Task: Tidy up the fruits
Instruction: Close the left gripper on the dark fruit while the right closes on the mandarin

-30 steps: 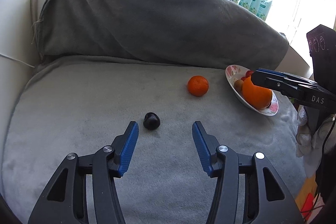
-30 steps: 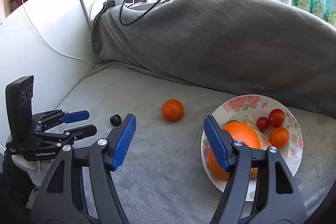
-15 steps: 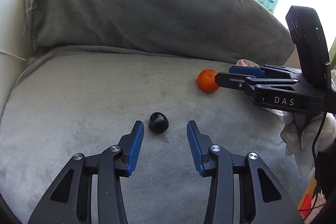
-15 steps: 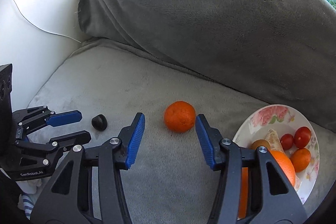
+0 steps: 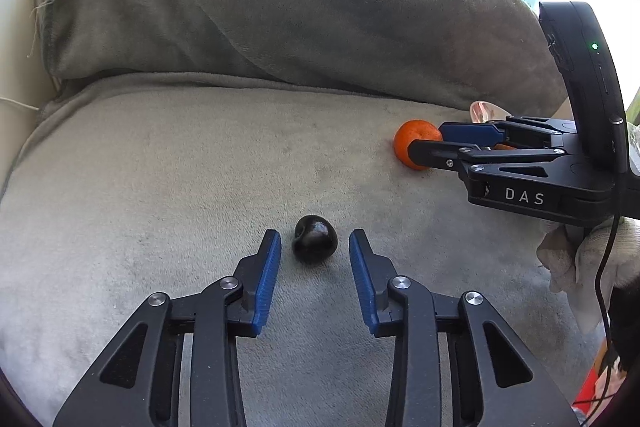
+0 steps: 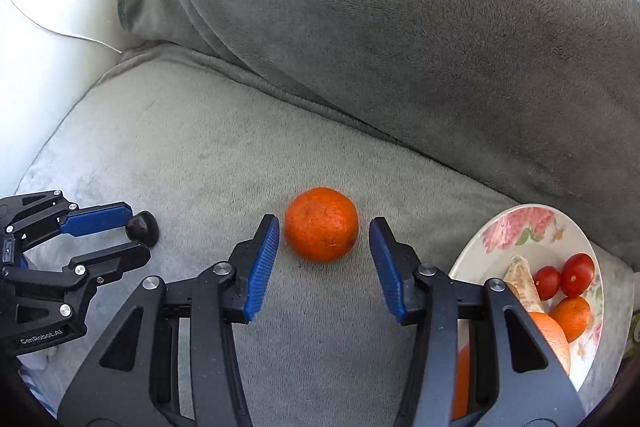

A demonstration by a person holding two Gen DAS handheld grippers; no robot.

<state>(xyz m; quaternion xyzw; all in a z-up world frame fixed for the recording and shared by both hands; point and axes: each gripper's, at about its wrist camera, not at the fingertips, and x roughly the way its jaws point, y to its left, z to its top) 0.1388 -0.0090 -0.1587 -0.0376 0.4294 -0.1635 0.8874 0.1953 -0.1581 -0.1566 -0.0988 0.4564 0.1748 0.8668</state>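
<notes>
A small dark round fruit [image 5: 314, 238] lies on the grey blanket between the tips of my open left gripper [image 5: 314, 241]; the pads are close but apart from it. It also shows in the right wrist view [image 6: 142, 224] with the left gripper [image 6: 132, 233] around it. A mandarin [image 6: 321, 224] lies between the tips of my open right gripper [image 6: 323, 227], untouched. In the left wrist view the mandarin [image 5: 412, 141] sits partly behind the right gripper [image 5: 434, 141]. A floral plate [image 6: 516, 231] holds an orange, cherry tomatoes and other fruit.
A tall blanket-covered hump [image 6: 400, 27] rises behind the flat grey surface [image 5: 160, 167]. A white wall [image 6: 40, 7] with a thin cable stands at the left. The plate lies at the right edge of the surface.
Both grippers moved forward and down. The left one narrowed and now brackets the dark fruit; the right one left the plate area and now brackets the mandarin.
</notes>
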